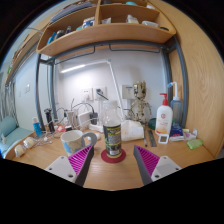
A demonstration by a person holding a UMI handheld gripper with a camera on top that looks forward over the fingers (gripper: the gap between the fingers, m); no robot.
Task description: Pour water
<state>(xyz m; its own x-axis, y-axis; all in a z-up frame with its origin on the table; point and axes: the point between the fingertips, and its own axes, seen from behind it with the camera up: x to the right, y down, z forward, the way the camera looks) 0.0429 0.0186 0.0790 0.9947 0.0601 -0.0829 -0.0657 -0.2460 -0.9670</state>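
Fingers apart before a bottle on the desk

Fingers [80, 160] of the gripper [112, 162] stand spread, their magenta pads facing each other across a wide gap, and they press on nothing. Bare wooden desk [112, 178] shows between them.

Just ahead of the fingertips, at twelve o'clock from the gripper, a clear bottle [112, 128] stands upright on a round red coaster [113, 155]. It has a pale label around its middle and a cap on top. It lies beyond the fingertips, not between them, and neither pad touches it.

At about ten o'clock from the gripper, beside the bottle, sits a white mug [73, 141] with a teal inside. It stands apart from the coaster. Further out toward nine o'clock, small bottles and jars crowd the desk near a teal object at the edge; they are too small to tell apart.

At about two o'clock stands a white pump dispenser [163, 117] with a red top, and near it a purple item and a green block rest on the desk.

At twelve o'clock high above, a wooden shelf [105, 35] spans the desk and carries bowls and other small items. A white wall with a strip light lies behind the bottle.
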